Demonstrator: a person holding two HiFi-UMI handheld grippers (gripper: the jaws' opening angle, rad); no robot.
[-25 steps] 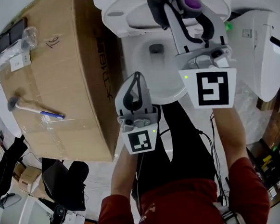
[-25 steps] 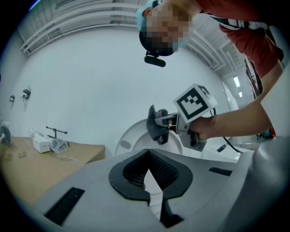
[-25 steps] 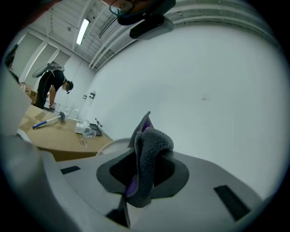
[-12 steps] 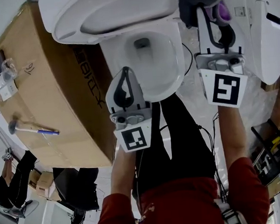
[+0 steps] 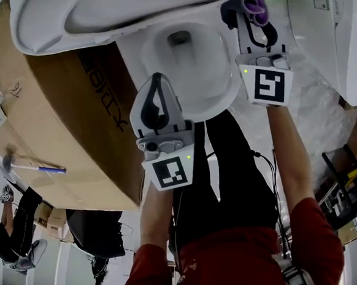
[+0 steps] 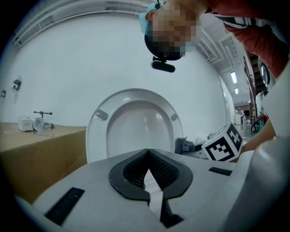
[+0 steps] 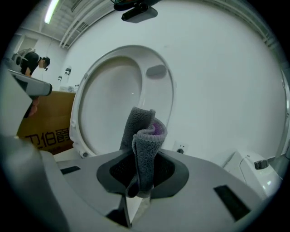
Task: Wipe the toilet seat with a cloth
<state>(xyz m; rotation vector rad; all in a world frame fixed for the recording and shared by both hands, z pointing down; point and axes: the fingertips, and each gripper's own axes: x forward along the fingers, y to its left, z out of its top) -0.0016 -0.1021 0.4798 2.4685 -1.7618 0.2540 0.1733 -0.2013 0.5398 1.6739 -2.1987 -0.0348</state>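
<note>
**Two Grippers, One Cloth: Position at the Raised Toilet Seat**

1. Cloth. The cloth (image 7: 143,145) is grey with a purple inner face. It is folded into an upright roll and stands well clear of the jaw tips. This leaves a soft, projecting pad to present to a surface, so the hard jaws should not meet the porcelain or plastic.

2. Right gripper. The right gripper (image 5: 249,7) has its jaws clamped on the lower part of the cloth. It is raised to the far right corner of the bowl (image 5: 190,101), close to the near edge of the toilet seat (image 5: 125,14). No view confirms whether the cloth touches the seat.

3. Toilet seat. The seat is tilted up, away from the bowl. From these views it cannot be separated from the lid. Its underside, with its small bumpers, faces the grippers. This face appears to be the next one available for wiping.

4. Left gripper. The left gripper (image 6: 148,170) has its jaws fully together with nothing between them. It hangs low over the near rim of the bowl, well apart from the cloth. This placement probably keeps it out of the wiping path, as one cloth needs one tool.

5. Surroundings. A cardboard box (image 5: 61,136) stands just beside the toilet on the person's left. A hammer (image 5: 29,164) lies on top of it. Neither obstructs the right gripper.
</note>
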